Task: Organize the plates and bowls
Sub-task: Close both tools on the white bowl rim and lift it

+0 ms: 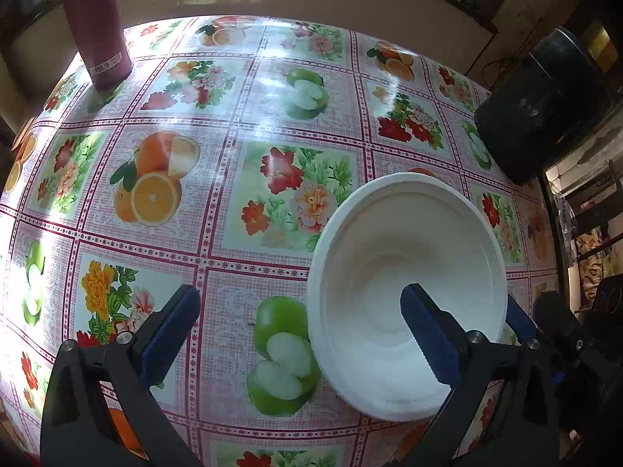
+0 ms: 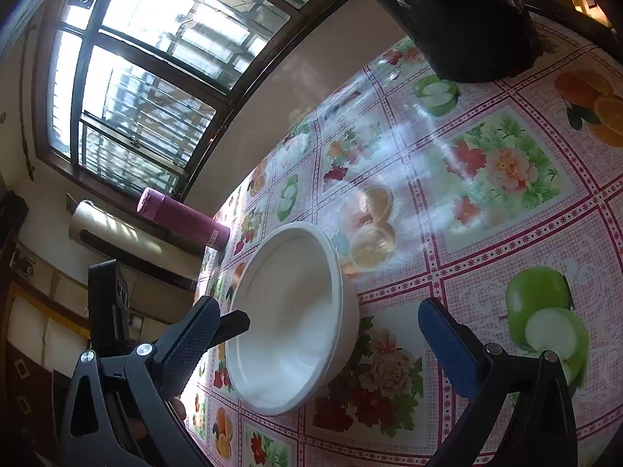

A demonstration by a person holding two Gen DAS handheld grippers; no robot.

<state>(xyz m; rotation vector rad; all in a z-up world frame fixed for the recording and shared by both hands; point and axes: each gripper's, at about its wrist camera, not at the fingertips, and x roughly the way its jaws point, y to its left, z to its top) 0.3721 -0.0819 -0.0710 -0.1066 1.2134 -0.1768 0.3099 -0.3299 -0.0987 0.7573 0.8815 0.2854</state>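
On the fruit-print tablecloth (image 1: 249,124), near its right edge, one white bowl (image 1: 409,257) is seen, upright and empty. The left gripper (image 1: 300,327) is spread wide; its right finger hangs over the bowl's hollow, the left finger well outside the rim, so nothing is grasped. The right gripper (image 2: 319,334) is likewise spread, the bowl lying between its fingers (contact cannot be told). A maroon flask (image 1: 97,27) and black pot (image 1: 545,105) stand apart, presumably clear of the working area.
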